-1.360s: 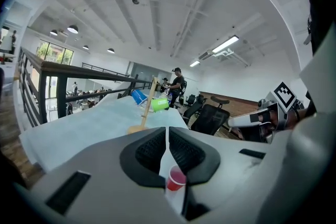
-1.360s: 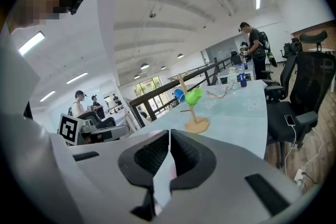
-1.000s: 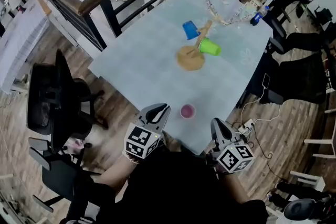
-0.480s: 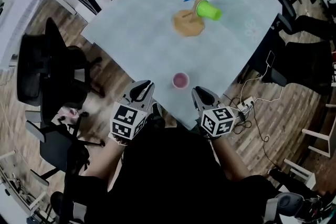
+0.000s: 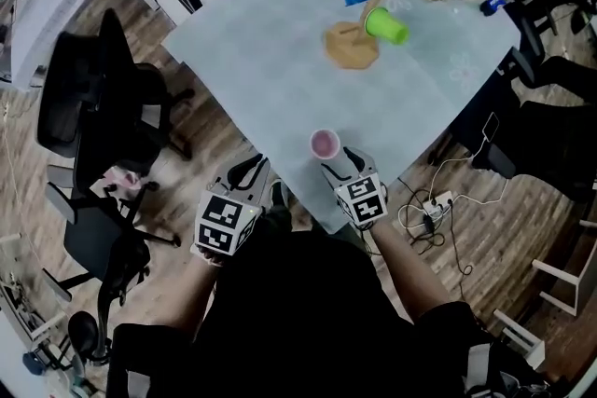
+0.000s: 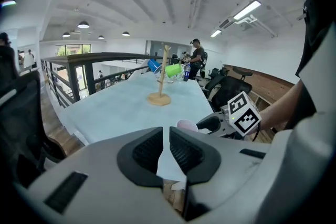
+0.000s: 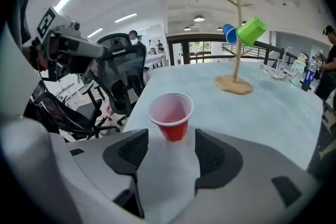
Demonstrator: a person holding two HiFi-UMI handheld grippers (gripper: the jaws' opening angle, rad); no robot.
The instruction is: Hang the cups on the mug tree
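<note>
Red plastic, thin and light: the red cup (image 7: 170, 115) stands upright at the table (image 5: 261, 51) edge, well apart from the mug tree (image 7: 235, 44). It would likely crush or skid, so a gentle grip across its wall suits. The right gripper (image 7: 171, 145) tilts down just short of it, jaws just opened wide, nothing between. The left gripper (image 6: 167, 136), farther from the tree, is closed and empty. The tree holds a green cup (image 7: 251, 30) and a blue cup (image 7: 228, 32).
</note>
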